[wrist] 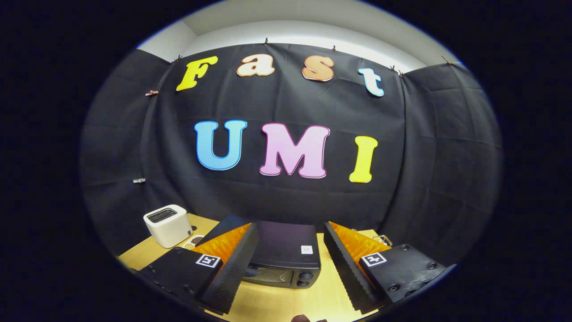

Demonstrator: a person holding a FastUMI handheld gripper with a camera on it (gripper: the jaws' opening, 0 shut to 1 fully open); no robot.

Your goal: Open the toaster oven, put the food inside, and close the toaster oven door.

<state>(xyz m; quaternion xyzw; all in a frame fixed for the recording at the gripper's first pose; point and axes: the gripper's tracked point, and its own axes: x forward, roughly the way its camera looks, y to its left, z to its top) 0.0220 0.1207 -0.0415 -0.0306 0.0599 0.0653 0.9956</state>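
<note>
This is looking like a staged recording booth rather than a real kitchen — black cloth (286, 188) is hanging as a backdrop, pinned up along its top edge with small clips (152, 93), and a plain white wall (308, 31) is showing above it. A light wooden tabletop (286, 299) is carrying household appliances — a black toaster oven (286, 252) and a small white toaster (167, 225) — set out like props against the cloth.

Toaster oven (286, 250) between claw (290, 261) fingers (spread); toaster (168, 225) left.
</note>
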